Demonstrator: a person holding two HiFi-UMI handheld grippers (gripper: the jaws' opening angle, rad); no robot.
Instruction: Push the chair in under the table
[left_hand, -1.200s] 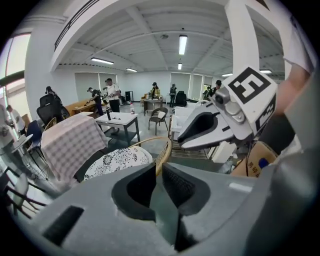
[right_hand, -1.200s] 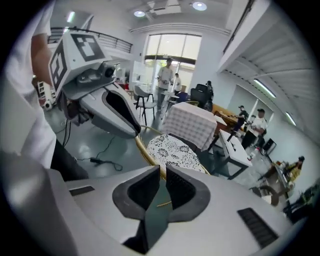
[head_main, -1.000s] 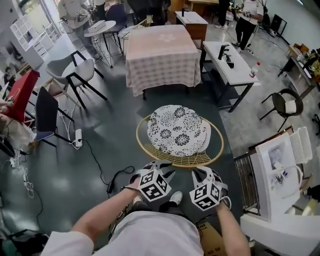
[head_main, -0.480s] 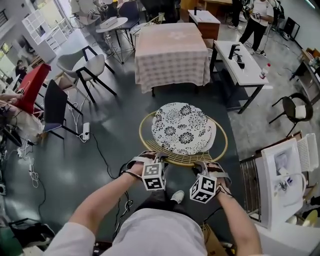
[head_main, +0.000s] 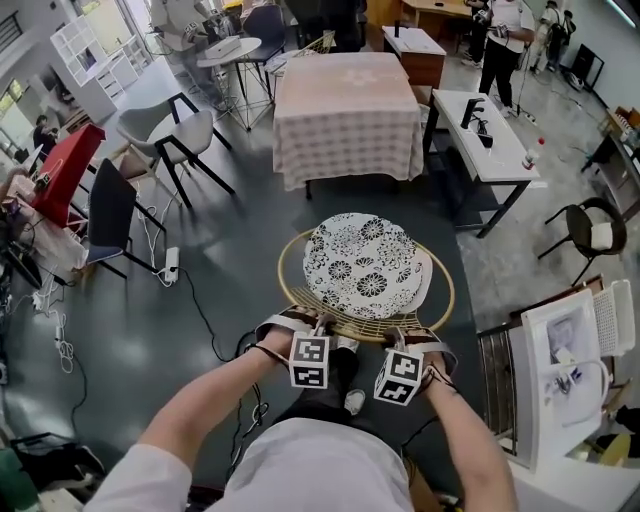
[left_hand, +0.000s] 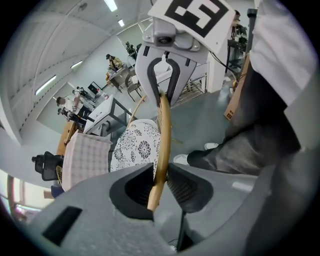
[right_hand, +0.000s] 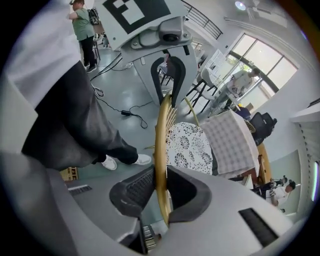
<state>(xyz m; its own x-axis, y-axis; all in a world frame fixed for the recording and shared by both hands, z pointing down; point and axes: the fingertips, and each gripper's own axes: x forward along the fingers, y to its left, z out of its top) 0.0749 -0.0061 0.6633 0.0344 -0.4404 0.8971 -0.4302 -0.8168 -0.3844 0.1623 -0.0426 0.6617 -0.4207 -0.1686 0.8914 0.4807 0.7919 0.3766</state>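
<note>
Chair rim (left_hand: 164, 125) | left gripper (left_hand: 160, 171) jaws closing on it | right gripper (right_hand: 161, 174) clamped, down-tilted

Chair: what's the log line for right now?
left hand-held gripper: jaws just closed on chair rim | right hand-held gripper: clamped on chair rim | table: ahead

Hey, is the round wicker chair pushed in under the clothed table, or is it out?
Out. The chair stands apart from the cloth-covered table, with bare floor between them.
</note>
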